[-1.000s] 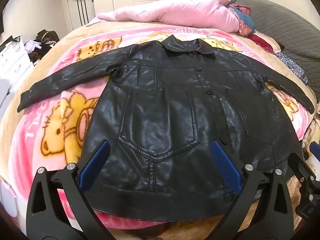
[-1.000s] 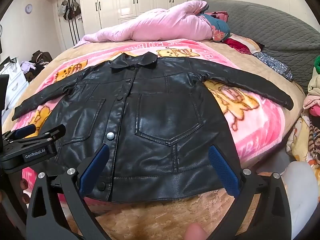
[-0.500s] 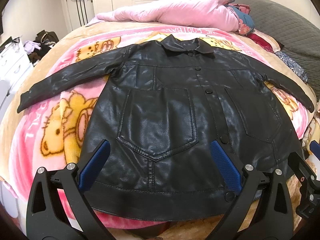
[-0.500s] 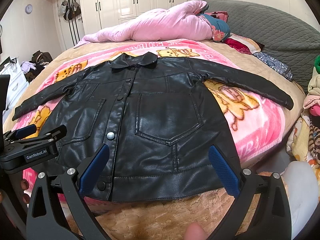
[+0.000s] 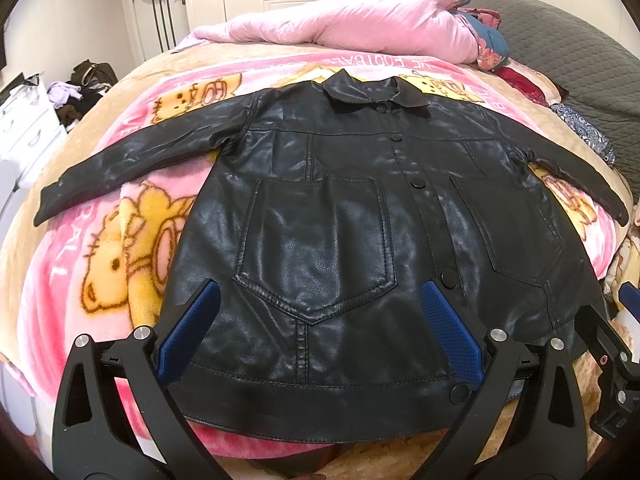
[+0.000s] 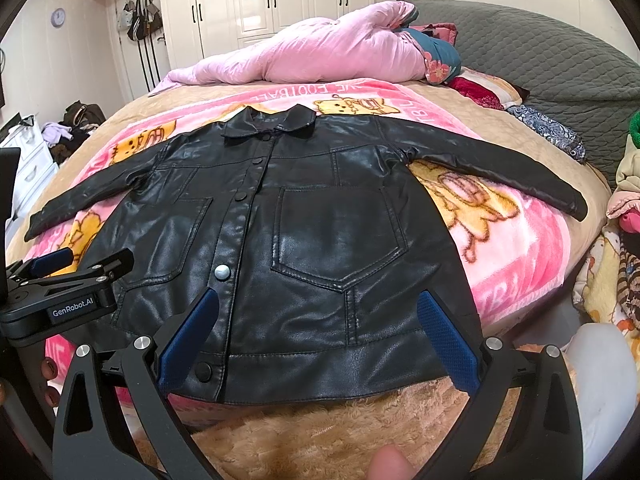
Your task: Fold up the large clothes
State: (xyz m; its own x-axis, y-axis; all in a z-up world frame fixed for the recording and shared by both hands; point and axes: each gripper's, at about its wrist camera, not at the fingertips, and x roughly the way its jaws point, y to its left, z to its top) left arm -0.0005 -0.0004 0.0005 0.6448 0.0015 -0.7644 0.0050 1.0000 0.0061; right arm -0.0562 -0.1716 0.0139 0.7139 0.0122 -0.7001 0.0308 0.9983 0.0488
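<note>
The black jacket [image 5: 320,240] lies flat and front-up on the pink cartoon blanket [image 5: 100,248], buttoned, collar at the far end and hem nearest me, both sleeves spread out to the sides. My left claw [image 5: 318,332] hangs just short of the hem with its blue pads wide apart, nothing between them, facing the pocket on that half of the jacket. My right claw [image 6: 318,332] hangs the same way over the other half, pads spread and empty, lined up with the other pocket. From the right camera, the left claw shows as a black clamp beside the jacket's lower corner. Beyond the collar, a pink quilt [image 6: 312,52] is heaped across the bed. Behind it stand white wardrobes [image 6: 272,0]. A grey cover [image 6: 540,64] lies off the jacket's right sleeve.
</note>
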